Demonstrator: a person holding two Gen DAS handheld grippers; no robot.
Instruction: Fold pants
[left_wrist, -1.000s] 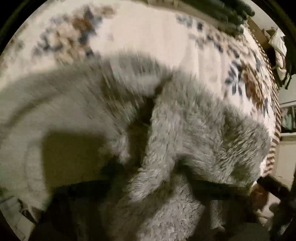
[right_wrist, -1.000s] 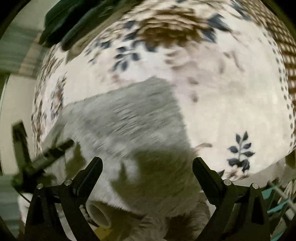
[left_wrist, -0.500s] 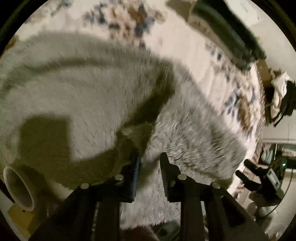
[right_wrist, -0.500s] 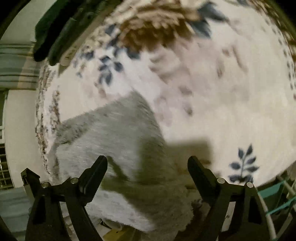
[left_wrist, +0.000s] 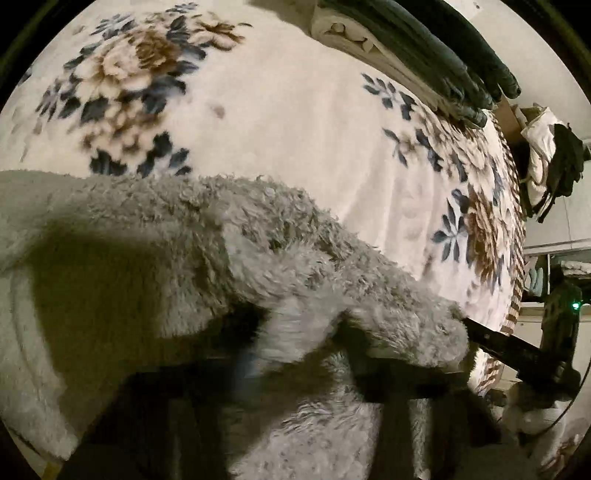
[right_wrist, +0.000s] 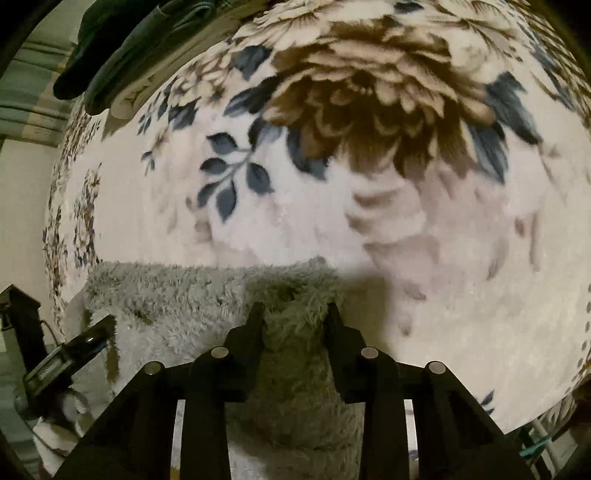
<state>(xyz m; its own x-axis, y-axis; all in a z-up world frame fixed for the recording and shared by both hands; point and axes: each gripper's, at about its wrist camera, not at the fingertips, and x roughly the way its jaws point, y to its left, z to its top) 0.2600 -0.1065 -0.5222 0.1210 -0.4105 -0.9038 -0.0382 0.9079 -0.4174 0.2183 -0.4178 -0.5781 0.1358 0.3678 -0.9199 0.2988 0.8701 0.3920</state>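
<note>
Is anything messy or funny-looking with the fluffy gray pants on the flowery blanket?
Nothing is torn or spilled. The fluffy gray pants are bunched where the right gripper pinches them, and fabric drapes over the left gripper, hiding it. That is ordinary mid-fold.

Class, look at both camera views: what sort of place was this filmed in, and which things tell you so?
Probably a bedroom at home. A plush floral blanket covers a wide soft surface like a bed, folded dark clothes are stacked at its far edge, and fluffy grey pants lie on it.
</note>
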